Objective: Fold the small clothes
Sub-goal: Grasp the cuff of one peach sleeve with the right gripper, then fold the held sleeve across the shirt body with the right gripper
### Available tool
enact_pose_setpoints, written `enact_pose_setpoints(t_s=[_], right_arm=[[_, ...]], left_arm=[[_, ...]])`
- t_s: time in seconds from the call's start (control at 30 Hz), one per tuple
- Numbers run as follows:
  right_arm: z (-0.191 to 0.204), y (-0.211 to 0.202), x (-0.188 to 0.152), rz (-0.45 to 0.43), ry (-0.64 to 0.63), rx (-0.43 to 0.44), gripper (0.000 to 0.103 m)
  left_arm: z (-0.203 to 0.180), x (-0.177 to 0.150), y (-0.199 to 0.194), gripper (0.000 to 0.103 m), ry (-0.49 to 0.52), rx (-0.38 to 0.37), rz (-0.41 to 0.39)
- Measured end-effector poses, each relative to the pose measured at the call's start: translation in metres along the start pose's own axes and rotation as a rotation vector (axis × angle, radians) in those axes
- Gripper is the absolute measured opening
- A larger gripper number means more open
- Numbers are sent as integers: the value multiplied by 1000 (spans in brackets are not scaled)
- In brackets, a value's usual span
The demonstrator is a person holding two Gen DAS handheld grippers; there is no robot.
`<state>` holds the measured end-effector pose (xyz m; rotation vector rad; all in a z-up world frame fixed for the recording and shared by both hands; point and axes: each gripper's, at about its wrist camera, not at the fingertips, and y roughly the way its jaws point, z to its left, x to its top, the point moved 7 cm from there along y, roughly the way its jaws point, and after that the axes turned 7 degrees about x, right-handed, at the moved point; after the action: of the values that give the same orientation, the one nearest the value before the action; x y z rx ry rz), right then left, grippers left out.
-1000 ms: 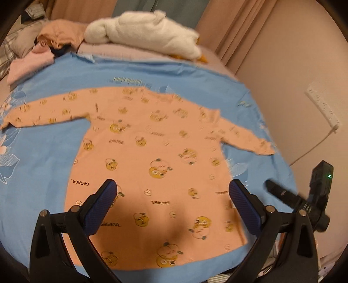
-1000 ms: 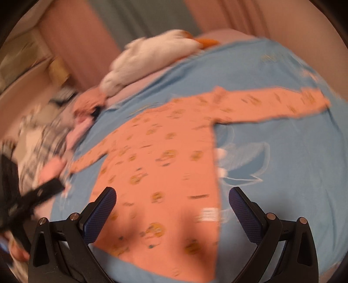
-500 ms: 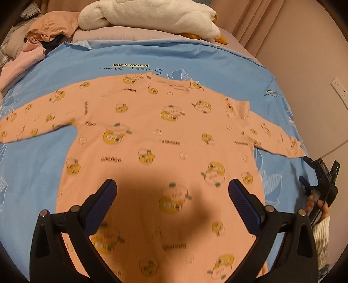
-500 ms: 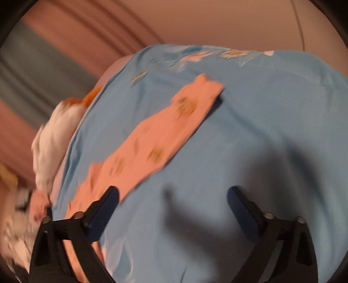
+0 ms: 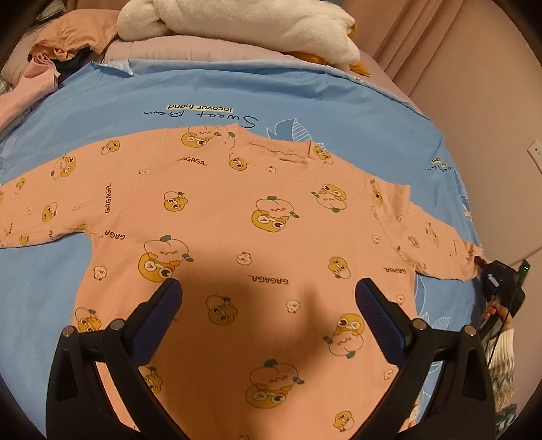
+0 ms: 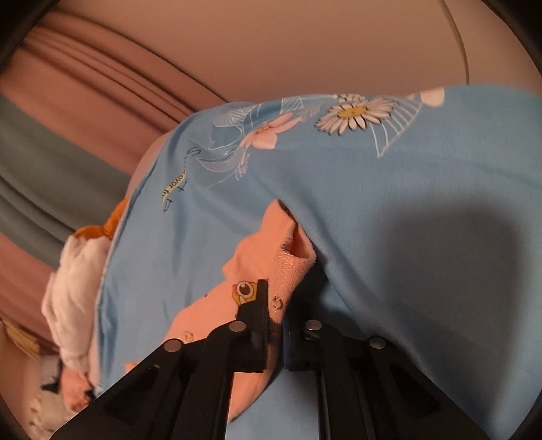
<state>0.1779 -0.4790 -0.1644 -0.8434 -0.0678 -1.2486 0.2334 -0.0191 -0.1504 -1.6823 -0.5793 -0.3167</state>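
On a bed spread with a light blue printed cotton sheet (image 5: 237, 88), a small peach-orange long-sleeved child's top (image 5: 237, 237) lies flat and face up, its body patterned with yellow cartoon chick figures and the word GAGAGA, its neckline toward the far end of the bed and both sleeves stretched out to the sides. Above the lower half of the top hovers the left gripper (image 5: 267, 304), a black two-finger tool with dark blue ribbed pads (image 5: 167, 301); its fingers are spread wide, nothing is between them, and its shadow falls on the fabric beneath. At the right edge of the left wrist view, the cuff of the top's sleeve (image 5: 471, 260) meets the right gripper (image 5: 481, 262), held by a person's hand (image 5: 496, 309) in a white knitted sleeve (image 5: 504, 358). Seen from the right wrist camera, the right gripper (image 6: 276, 314) has its fingers pressed together on that sleeve cuff (image 6: 288, 257), the ribbed hem of the cuff bunched up just past the fingertips and a chick's eye showing beside the left finger. Beyond the cuff, the blue sheet carries a printed daisy and pink flower (image 6: 352, 113). Across the head of the bed lies a white plush toy with orange parts (image 5: 244, 27), resting on a pale pink cover (image 5: 189, 50). Crumpled peach, pink and dark garments (image 5: 57, 44) are piled at the far left corner. Pink curtains (image 6: 101, 88) hang behind the bed.
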Motion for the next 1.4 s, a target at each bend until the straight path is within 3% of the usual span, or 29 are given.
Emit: enact_pose_setpoints(t_s=[0.17, 0.3, 0.5, 0.6, 0.73, 0.87, 0.97, 1.03, 1.1, 1.17, 1.2, 1.27, 1.3, 1.4], right_arm=[[68, -15, -2, -12, -214, 43, 7], [160, -27, -28, 13, -457, 112, 7], [299, -25, -119, 95, -844, 211, 7], [349, -6, -175, 134, -1023, 204, 7], [385, 24, -262, 203, -1234, 192, 7], [387, 50, -352, 279, -1436, 168, 7], [373, 72, -406, 306, -1643, 55, 8], [362, 84, -425, 351, -1713, 5, 9], [352, 85, -438, 424, -1713, 37, 10], [353, 71, -438, 487, -1648, 144, 15], [356, 63, -435, 499, -1610, 189, 20], [365, 43, -415, 526, -1464, 323, 55], [367, 37, -407, 523, -1407, 368, 59], [366, 31, -355, 534, -1155, 479, 61]], left_arm=[[12, 4, -3, 102, -33, -13, -5], [32, 7, -17, 102, -83, -18, -31], [82, 2, -42, 102, -170, 6, -72], [114, -2, -55, 102, -224, 31, -91], [155, -9, -66, 102, -282, 75, -104], [189, -19, -70, 102, -340, 113, -95], [206, -26, -66, 102, -375, 131, -72], [212, -30, -67, 102, -385, 135, -69], [218, -30, -67, 102, -392, 139, -72], [225, -31, -66, 102, -408, 140, -73], [228, -32, -64, 102, -417, 141, -69], [234, -36, -62, 102, -430, 139, -63], [237, -37, -61, 102, -436, 139, -61], [247, -37, -55, 102, -464, 118, -63]])
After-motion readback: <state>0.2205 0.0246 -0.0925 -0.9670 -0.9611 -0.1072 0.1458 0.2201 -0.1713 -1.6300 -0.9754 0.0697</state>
